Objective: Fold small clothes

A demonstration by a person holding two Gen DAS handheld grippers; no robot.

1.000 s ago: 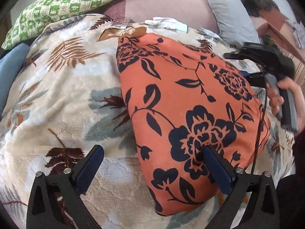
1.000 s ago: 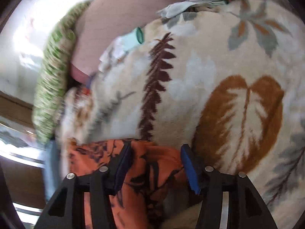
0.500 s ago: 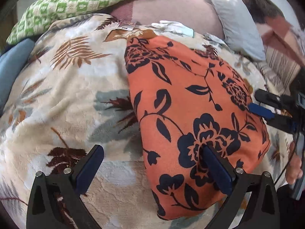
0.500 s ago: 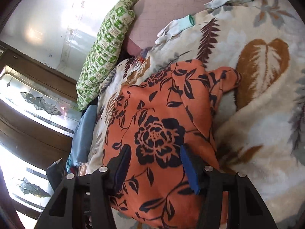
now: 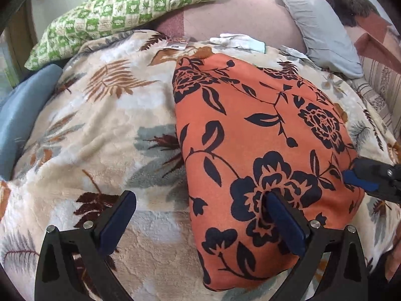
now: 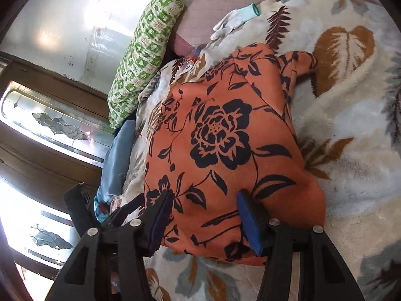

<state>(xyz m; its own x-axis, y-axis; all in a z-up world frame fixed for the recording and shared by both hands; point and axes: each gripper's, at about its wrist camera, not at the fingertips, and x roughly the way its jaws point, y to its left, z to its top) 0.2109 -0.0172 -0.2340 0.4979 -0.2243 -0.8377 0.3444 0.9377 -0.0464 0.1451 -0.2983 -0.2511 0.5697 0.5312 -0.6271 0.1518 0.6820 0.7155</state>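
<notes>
Moved since a second ago: right hand-held gripper (image 6: 204, 215) has swung back from the far side of the orange garment (image 5: 260, 135) to its near right edge; the left one barely shifted.
Landmark: orange garment, a folded, roughly oblong piece of smooth thin cloth printed with dark navy roses and leaves; it lies flat on the blanket (image 5: 100, 130), right of the blanket's middle.
Far left of garment: blue-grey cushion (image 5: 17, 115), plain weave, at the blanket's edge.
Left hand-held gripper (image 5: 200, 222): black frame, blue pads, jaws wide apart and holding nothing; one pad over bare blanket left of the garment, the other over the garment's near part.
Behind garment, left: green-and-white checked pillow (image 5: 120, 10), quilted, long and plump.
Behind garment, middle: pale work glove (image 5: 238, 41), lying flat just past the garment's far end.
Behind garment, right: grey pillow (image 5: 318, 25), smooth.
Right hand-held gripper: jaws partly apart, straddling the garment's near corner; whether the pads press on the cloth I cannot tell.
Surface: bed under a fluffy cream blanket with brown, rust and grey leaf prints.
Room: glossy pale wall and dark wood door with leaded glass (image 6: 57, 125), seen from the right wrist.
</notes>
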